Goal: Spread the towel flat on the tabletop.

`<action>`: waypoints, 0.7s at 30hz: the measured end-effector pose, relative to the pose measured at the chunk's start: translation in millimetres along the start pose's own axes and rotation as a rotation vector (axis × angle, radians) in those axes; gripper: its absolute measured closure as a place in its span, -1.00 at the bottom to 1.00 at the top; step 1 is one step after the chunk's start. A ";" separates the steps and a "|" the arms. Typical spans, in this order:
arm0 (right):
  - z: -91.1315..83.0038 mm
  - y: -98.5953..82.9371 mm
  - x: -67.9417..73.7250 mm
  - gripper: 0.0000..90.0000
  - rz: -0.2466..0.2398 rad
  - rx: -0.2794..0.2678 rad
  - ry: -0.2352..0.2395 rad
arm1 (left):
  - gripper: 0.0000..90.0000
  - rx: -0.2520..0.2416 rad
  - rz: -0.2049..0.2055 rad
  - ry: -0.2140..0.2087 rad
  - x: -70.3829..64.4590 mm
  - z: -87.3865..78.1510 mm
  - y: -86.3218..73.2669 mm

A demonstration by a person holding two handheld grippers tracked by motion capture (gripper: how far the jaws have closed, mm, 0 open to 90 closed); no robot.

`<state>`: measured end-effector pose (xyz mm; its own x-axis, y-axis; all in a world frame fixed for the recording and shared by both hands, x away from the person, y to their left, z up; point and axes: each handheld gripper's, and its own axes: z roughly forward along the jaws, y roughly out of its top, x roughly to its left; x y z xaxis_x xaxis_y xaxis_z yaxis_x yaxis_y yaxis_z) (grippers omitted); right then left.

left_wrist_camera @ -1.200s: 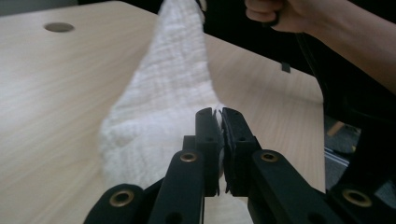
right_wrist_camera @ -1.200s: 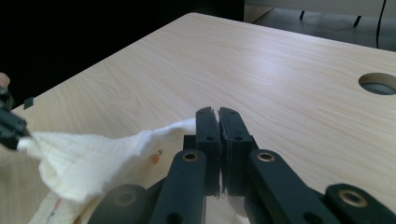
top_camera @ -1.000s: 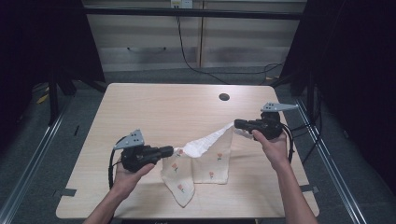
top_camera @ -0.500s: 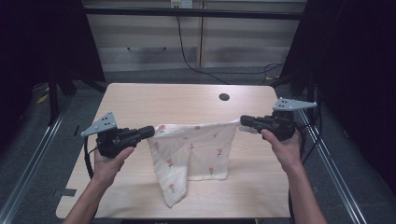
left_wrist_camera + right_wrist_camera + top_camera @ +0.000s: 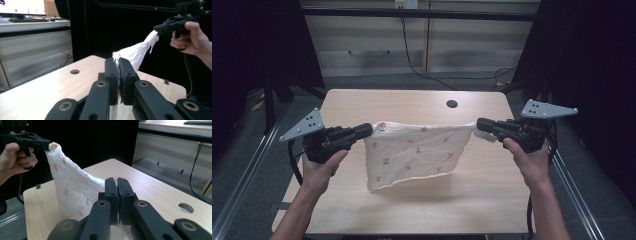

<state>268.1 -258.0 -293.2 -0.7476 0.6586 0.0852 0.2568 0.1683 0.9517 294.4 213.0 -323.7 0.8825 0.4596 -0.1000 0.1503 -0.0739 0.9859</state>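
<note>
Your left gripper [image 5: 367, 131], at the frame's centre left, has its jaws closed on one top corner of the cloth [image 5: 412, 152]. Your right gripper [image 5: 482, 125], at centre right, is clamped on the other corner. The cloth hangs spread between them in mid-frame, above the desk [image 5: 412, 102].

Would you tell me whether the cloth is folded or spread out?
Spread: the cloth hangs as one open sheet, its top edge stretched between the left tool and right tool.
</note>
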 end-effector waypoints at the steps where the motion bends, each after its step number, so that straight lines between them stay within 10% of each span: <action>1: -2.1 0.0 1.4 0.95 -0.006 -0.008 0.000 | 0.92 0.001 0.005 -0.003 -1.5 0.1 0.0; 14: -40.0 3.0 31.1 0.95 -0.043 -0.044 -0.017 | 0.92 -0.042 -0.008 -0.099 -20.5 -11.2 8.5; 21: -23.1 -16.4 6.9 0.95 0.036 0.003 -0.039 | 0.92 0.058 -0.039 -0.042 -5.4 8.3 -9.0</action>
<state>244.5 -273.2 -301.4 -0.7133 0.6926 0.1076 0.2849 0.1463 0.9473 292.0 203.9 -333.2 0.8933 0.4254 -0.1453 0.2095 -0.1081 0.9718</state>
